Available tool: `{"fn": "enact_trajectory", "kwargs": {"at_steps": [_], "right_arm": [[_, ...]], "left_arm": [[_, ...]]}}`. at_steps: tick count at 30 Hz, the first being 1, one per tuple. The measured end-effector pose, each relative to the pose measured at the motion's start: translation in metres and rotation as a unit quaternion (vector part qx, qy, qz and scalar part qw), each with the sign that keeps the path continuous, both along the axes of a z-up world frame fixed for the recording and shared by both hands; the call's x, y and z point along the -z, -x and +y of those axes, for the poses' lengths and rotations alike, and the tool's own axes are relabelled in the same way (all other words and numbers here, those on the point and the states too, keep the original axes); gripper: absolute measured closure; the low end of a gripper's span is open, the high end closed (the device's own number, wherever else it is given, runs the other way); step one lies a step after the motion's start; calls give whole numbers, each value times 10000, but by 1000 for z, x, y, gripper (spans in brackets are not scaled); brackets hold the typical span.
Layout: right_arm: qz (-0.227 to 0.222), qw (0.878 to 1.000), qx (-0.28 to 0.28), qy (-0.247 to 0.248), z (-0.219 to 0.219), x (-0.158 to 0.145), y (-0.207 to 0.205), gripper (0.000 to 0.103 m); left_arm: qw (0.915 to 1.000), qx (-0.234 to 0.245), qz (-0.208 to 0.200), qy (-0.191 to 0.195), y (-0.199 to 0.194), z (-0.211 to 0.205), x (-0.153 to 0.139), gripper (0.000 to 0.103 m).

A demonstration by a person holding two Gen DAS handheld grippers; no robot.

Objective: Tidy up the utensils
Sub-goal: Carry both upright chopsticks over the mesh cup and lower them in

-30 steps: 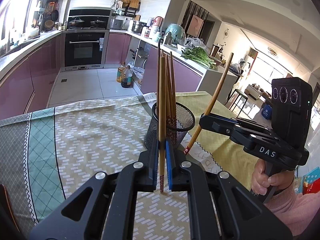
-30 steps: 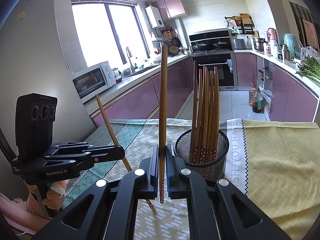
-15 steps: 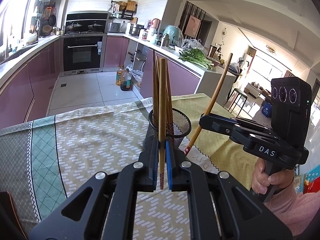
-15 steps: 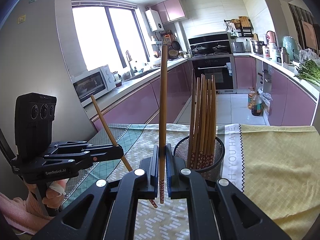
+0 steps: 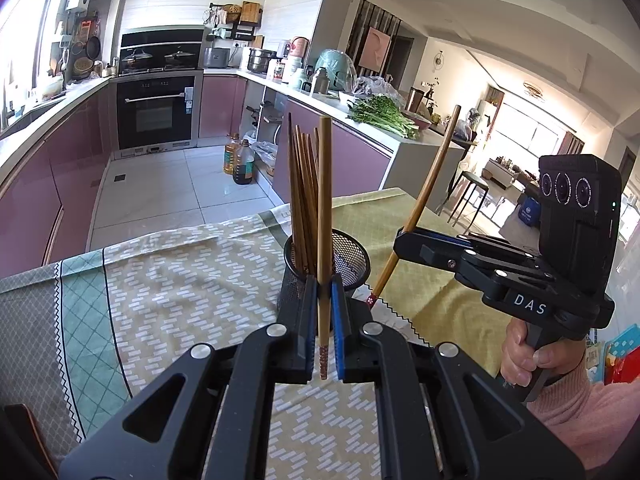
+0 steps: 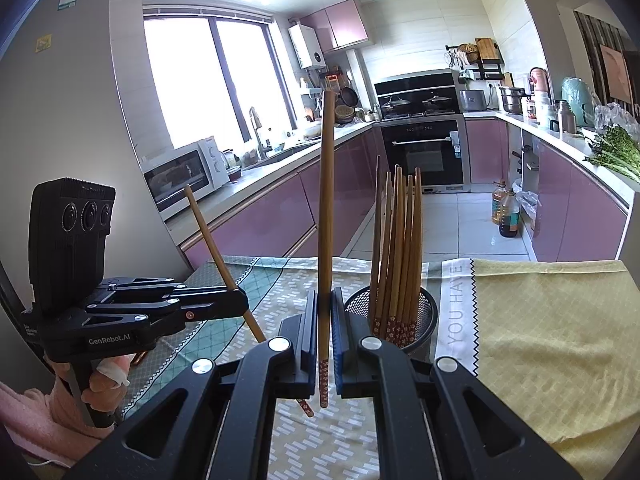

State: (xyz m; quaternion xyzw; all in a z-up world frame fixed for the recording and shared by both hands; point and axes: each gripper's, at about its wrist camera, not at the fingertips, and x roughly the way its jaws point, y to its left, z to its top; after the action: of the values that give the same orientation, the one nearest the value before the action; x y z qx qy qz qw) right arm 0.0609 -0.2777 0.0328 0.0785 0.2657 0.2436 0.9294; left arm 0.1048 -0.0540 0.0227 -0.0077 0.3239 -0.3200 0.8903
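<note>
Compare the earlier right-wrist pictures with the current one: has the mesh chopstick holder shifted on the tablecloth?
No. The mesh holder still stands just left of the lettered strip, with the same narrow gap between them as before.

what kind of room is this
A home kitchen, opening onto a living area. The signs: a black built-in oven under a hob with lidded pots, glossy pink cabinets along white counters, a white microwave, and a cloth-covered table holding a black mesh cup of wooden chopsticks.
</note>
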Motion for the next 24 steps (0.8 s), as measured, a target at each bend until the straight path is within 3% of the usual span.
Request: {"fn": "enact_trajectory", "kwargs": {"at_steps": [24], "right_arm": [[-54,10000,-22,-22,-6,-12,-9,97]], "left_arm": [[9998,93,-106,-114,-1,-13,-20,95]]}}
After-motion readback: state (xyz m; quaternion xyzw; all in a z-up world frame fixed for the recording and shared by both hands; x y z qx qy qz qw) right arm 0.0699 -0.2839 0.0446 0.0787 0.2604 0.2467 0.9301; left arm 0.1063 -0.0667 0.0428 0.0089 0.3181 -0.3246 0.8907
